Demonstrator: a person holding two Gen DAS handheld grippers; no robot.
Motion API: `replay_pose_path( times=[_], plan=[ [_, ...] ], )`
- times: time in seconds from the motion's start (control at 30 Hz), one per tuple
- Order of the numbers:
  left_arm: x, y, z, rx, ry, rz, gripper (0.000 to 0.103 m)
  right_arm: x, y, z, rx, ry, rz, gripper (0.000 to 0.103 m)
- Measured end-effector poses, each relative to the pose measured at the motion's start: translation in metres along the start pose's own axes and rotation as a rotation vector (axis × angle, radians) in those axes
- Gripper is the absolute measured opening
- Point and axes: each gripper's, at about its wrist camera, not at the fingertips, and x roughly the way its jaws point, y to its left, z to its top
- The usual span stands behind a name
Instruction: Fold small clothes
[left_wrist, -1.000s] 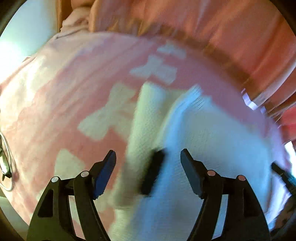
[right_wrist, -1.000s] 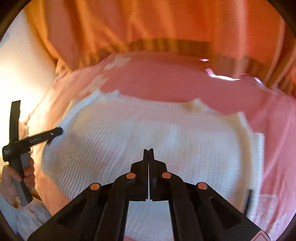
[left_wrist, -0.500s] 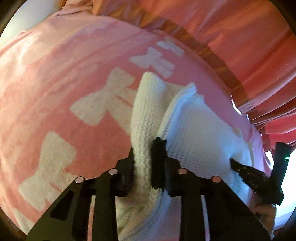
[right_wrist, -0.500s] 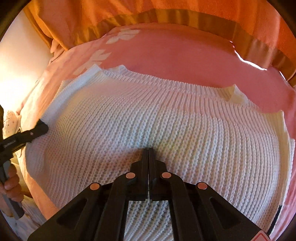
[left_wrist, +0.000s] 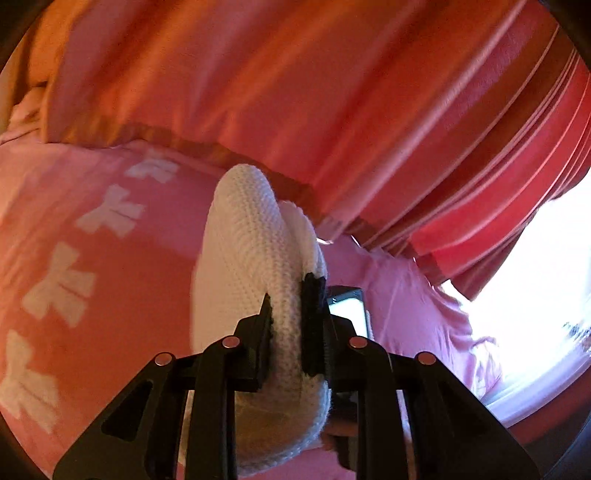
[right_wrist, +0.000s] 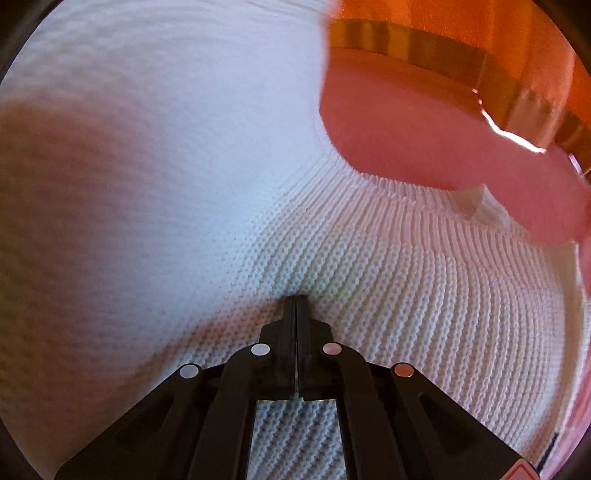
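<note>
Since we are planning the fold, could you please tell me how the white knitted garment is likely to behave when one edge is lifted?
Probably floppy: the white knitted garment curls over where the left gripper pinches it. It looks thick and springy, so a fold may stay rounded rather than crease. The ribbed knit seems unlikely to slip; the shut right gripper rests on it, which may pin it.

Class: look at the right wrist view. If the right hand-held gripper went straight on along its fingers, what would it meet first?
The white knit garment. The shut right hand-held gripper points down at it, tips seemingly on or just above the knit; contact is unclear.
</note>
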Motion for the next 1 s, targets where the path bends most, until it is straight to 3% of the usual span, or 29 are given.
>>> replay_pose_path(
  times=[0.1,0.23,0.4,0.53,0.6,0.63,0.67,0.7,0.73,0.8,0.9,1.0],
  plan=[
    [0.024,-0.024,-0.004,0.028,0.041,0.015,0.021,-0.022,-0.026,-0.004,0.089,0.035,0.075,0.001],
    [0.049,-0.052,-0.017,0.064,0.082,0.027,0.021,-0.073,-0.066,-0.017,0.115,-0.028,-0.043,0.016],
    [0.086,-0.083,-0.044,0.116,0.14,0.053,0.022,-0.12,-0.129,-0.043,0.267,-0.085,-0.051,0.022],
    [0.133,-0.089,-0.082,0.167,0.263,0.101,0.031,-0.133,-0.144,-0.059,0.282,-0.087,-0.053,0.031],
    [0.134,-0.086,-0.096,0.157,0.294,0.072,0.034,-0.135,-0.146,-0.065,0.276,-0.082,-0.051,0.038],
    [0.128,-0.086,-0.1,0.159,0.302,0.047,0.042,-0.137,-0.146,-0.069,0.275,-0.084,-0.049,0.04],
    [0.114,-0.086,-0.102,0.171,0.293,0.015,0.048,-0.14,-0.148,-0.071,0.281,-0.093,-0.035,0.045],
    [0.098,-0.086,-0.101,0.188,0.258,-0.008,0.061,-0.14,-0.146,-0.071,0.289,-0.099,-0.019,0.051],
    [0.078,-0.084,-0.098,0.211,0.195,-0.023,0.075,-0.142,-0.148,-0.071,0.301,-0.108,0.019,0.054],
    [0.045,-0.077,-0.092,0.266,0.069,0.005,0.087,-0.141,-0.147,-0.071,0.311,-0.11,0.091,0.061],
    [0.023,-0.054,-0.086,0.295,-0.055,0.076,0.089,-0.121,-0.139,-0.062,0.335,-0.077,0.182,0.071],
    [0.025,-0.019,-0.079,0.213,-0.086,0.19,0.089,-0.086,-0.129,-0.054,0.363,0.014,0.25,0.072]
  ],
)
